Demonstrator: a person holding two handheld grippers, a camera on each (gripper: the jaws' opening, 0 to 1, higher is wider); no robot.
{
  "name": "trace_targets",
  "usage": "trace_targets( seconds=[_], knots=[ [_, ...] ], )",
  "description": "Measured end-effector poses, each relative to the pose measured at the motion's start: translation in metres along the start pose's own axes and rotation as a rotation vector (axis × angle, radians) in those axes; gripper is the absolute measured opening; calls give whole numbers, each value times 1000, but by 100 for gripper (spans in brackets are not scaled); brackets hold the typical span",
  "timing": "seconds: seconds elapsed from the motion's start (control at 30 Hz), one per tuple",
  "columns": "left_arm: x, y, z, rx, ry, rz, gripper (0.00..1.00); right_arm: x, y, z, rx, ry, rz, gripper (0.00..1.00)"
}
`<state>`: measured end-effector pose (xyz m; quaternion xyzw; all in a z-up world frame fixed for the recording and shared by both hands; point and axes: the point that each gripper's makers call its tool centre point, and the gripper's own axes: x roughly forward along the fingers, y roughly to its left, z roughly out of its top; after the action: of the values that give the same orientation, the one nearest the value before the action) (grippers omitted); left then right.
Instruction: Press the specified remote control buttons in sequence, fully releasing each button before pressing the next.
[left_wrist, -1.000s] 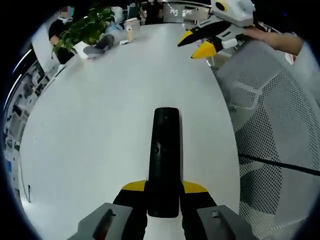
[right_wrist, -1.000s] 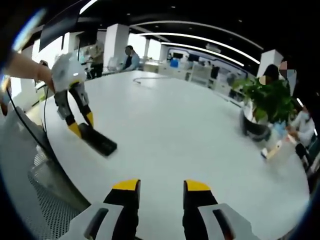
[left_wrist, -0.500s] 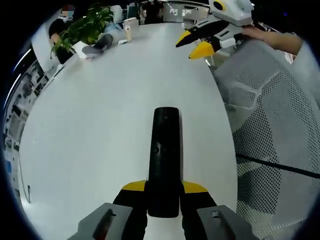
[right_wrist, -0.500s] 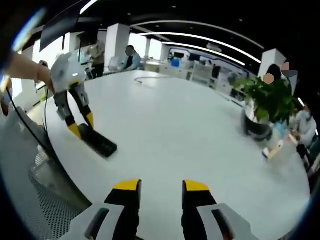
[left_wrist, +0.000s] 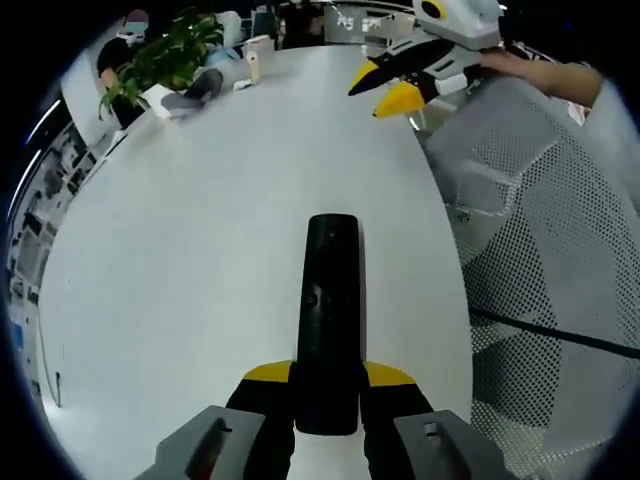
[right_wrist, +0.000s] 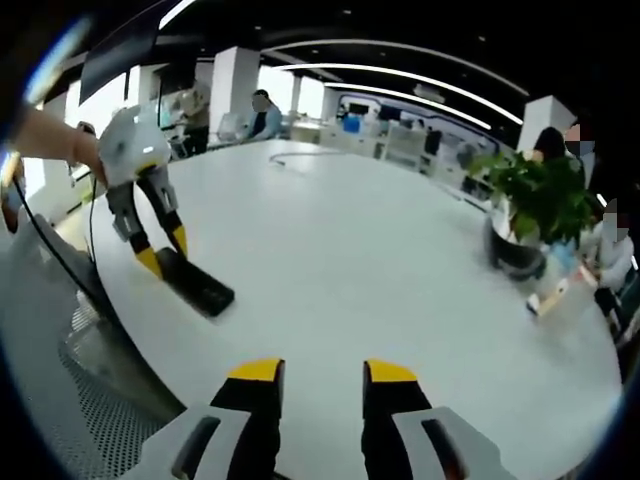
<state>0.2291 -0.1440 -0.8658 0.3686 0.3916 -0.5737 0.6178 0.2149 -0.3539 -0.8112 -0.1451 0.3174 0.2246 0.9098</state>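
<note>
A long black remote control (left_wrist: 330, 300) lies lengthwise on the white table (left_wrist: 200, 250), its near end clamped between the yellow-tipped jaws of my left gripper (left_wrist: 330, 373). The right gripper view has the same remote (right_wrist: 196, 283) at the left near the table edge, with the left gripper (right_wrist: 165, 251) angled down onto its end and a hand behind it. My right gripper (right_wrist: 320, 371) is open and holds nothing; it hovers over the near table edge, well to the right of the remote. It also appears far off (left_wrist: 382, 88), raised above the table, held by a hand.
A grey mesh chair (left_wrist: 540, 250) stands close beside the table edge. A potted plant (right_wrist: 530, 215) and small items (right_wrist: 548, 297) sit at the far side. A thin cable (right_wrist: 290, 155) lies far back. People sit around the room.
The right gripper has drifted slightly farther away in the left gripper view. The remote stays clamped in the left gripper in the same place.
</note>
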Motion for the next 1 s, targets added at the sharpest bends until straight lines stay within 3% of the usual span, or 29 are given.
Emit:
trace_targets(
  seconds=[0.37,1.0],
  knots=[
    [1,-4,1,6,0,0,23,0,0,-1,5,1,1,28],
    [0,-12,2,-28,-53,8,23,1,2,-2,8,8,11,27]
  ],
)
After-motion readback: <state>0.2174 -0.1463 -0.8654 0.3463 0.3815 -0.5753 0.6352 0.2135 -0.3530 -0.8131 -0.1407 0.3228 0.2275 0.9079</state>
